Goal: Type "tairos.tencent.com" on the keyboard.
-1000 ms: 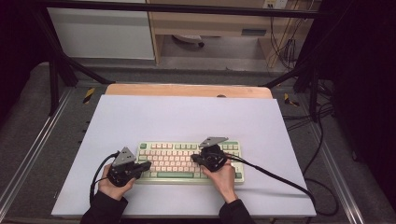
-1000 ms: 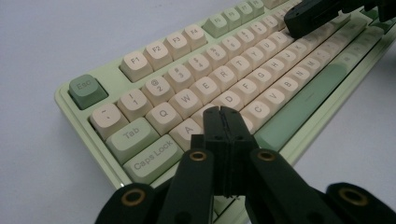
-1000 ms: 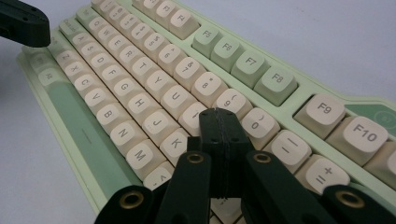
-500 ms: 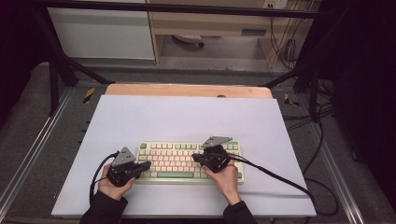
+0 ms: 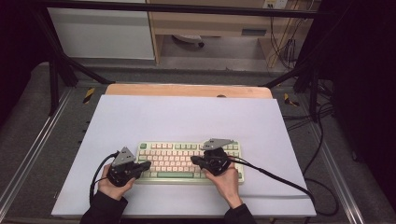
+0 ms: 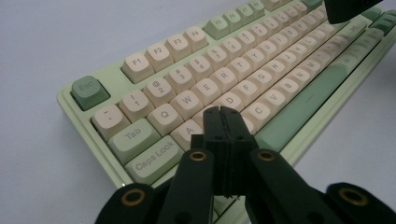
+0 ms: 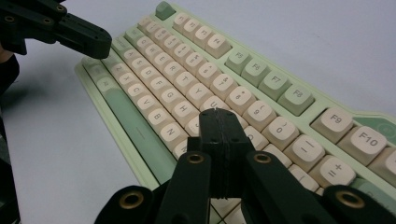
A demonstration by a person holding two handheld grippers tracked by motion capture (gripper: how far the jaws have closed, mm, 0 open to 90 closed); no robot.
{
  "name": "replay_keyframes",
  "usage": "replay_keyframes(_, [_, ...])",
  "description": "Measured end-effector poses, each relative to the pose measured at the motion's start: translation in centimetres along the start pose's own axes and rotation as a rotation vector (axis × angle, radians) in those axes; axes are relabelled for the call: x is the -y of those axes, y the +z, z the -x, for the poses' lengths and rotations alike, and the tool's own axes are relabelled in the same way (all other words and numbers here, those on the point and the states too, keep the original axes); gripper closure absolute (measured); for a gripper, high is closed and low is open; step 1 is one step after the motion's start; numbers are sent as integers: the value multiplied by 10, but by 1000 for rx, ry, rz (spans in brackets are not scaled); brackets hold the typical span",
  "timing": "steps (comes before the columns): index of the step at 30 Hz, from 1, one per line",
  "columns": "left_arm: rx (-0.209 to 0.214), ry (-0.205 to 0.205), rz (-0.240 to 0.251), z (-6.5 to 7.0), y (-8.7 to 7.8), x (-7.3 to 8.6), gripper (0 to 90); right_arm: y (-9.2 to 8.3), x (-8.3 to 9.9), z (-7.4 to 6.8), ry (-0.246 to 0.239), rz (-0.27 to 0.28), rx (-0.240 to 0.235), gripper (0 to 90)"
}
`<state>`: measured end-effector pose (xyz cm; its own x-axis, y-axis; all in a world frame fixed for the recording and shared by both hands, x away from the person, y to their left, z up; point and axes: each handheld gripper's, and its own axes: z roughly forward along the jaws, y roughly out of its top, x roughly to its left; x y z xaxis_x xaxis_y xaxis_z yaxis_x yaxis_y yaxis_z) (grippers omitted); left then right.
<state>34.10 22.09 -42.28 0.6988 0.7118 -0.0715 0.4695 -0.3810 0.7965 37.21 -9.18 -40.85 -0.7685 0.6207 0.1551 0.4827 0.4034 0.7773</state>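
Where grey floor surrounds it, white table [image 5: 187, 116] bears keyboard [image 5: 177, 161].

Bright even overhead light, dark surroundings, soft shadows, blurred foreground close-ups

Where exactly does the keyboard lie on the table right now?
In the high view, the keyboard lies near the front edge of the white table top, between the left gripper and the right gripper.
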Motion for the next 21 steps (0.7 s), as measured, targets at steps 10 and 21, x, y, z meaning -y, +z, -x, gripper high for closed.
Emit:
replay_keyframes(10, [-2, 0, 4, 0, 0, 0, 896, 9, 3, -8, -7, -14, -32, 900])
replay_keyframes(21, [-4, 0, 6, 0, 0, 0, 896, 22, 11, -11, 6, -33, -52, 900])
